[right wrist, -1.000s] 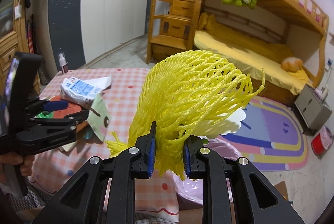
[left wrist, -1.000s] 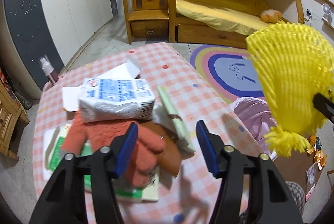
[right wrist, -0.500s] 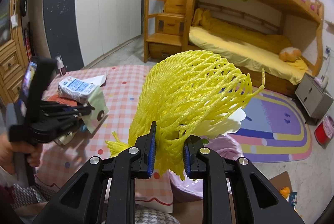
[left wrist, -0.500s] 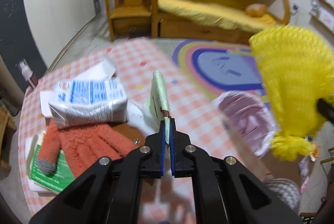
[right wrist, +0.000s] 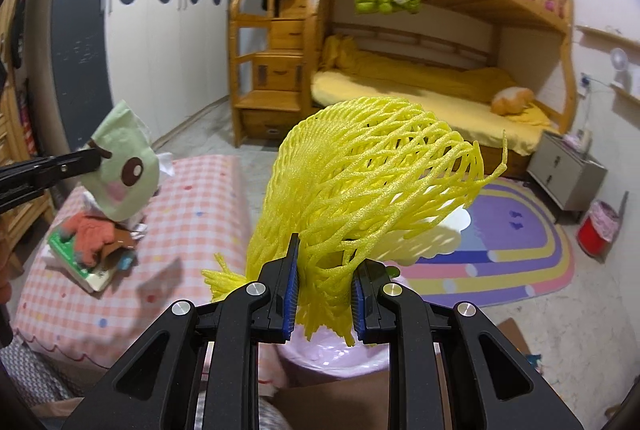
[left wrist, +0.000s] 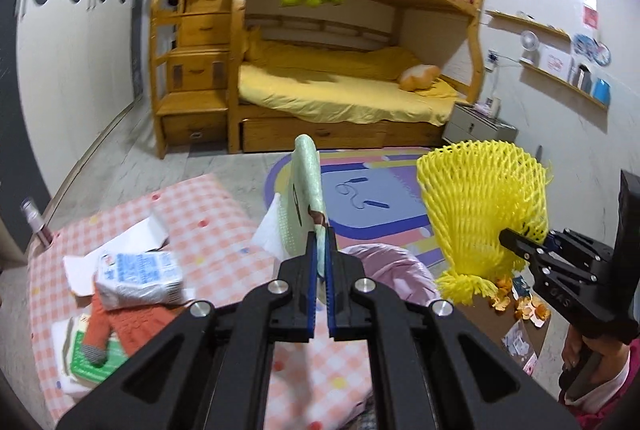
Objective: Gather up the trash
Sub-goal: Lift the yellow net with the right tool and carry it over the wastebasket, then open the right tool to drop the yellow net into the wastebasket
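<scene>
- The left gripper (left wrist: 322,262) is closed tight on the lower edge of a pale green paper wrapper (left wrist: 306,189) printed with a cartoon face, which it holds up in the air above the table (left wrist: 208,213).
- The right gripper (right wrist: 323,292) is clamped around the gathered end of a yellow foam fruit net (right wrist: 372,185); the net fans out above the jaws.
- Below and between the two grippers sits a pink plastic trash bag (left wrist: 384,266), open at the top, just beside the table's edge. Neither piece is in it yet.
- On the pink checked tablecloth lie a blue-and-white tissue pack (left wrist: 138,278), white paper scraps (left wrist: 120,250), an orange knitted glove (left wrist: 120,322) and a green book (left wrist: 84,350) beneath it.
- On the floor past the bag lie orange peels (left wrist: 520,306).
- My reading: two pieces of trash are picked up and ready to drop; the scraps on the table and the peel look like what is left.
</scene>
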Motion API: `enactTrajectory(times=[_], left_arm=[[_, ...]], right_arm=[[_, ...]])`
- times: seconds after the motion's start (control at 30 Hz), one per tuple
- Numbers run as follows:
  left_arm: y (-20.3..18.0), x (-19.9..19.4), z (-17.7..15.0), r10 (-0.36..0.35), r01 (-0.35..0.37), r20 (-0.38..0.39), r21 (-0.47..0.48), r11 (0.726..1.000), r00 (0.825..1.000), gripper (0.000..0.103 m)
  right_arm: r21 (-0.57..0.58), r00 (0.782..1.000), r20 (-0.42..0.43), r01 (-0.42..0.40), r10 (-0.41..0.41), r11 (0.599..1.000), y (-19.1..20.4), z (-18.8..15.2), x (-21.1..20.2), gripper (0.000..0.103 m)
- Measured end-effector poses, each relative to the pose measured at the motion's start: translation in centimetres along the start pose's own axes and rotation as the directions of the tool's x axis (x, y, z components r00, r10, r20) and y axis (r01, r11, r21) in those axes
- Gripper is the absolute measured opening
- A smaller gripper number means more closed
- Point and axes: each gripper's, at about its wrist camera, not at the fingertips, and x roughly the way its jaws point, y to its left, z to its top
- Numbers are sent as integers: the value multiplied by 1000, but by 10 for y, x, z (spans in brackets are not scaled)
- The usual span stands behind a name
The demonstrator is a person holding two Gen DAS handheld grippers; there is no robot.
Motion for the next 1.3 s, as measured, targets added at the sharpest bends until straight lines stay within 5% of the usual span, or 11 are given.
enactTrajectory(times=[0.4, 0.83, 0.9, 0.97, 1.07, 1.3], left_arm=[[-83, 102, -28, -116, 126, -112, 85, 988, 987, 1], [-89, 180, -29, -130, 151, -202, 91, 984, 971, 3], [-86, 185, -27, -130, 149, -206, 78, 986, 970, 9], [-80, 186, -23, -124, 139, -202, 61, 988, 972, 29], [-70, 176, -19, -105, 114, -169, 41, 993, 980, 41], [-42, 140, -9, -21, 22, -105, 7, 1000, 994, 47]], right_arm=[[-66, 972, -181, 139, -149, 988, -31, -42, 53, 23], [-129, 941, -299, 122, -156, 984, -40, -59, 133, 30], [-126, 941, -307, 109, -144, 986, -42, -57, 141, 40], [-117, 944, -306, 95, -127, 989, -45, -57, 147, 52], [-101, 946, -301, 96, -123, 990, -44, -55, 145, 62], [-51, 966, -230, 112, -121, 992, -54, -36, 107, 68]])
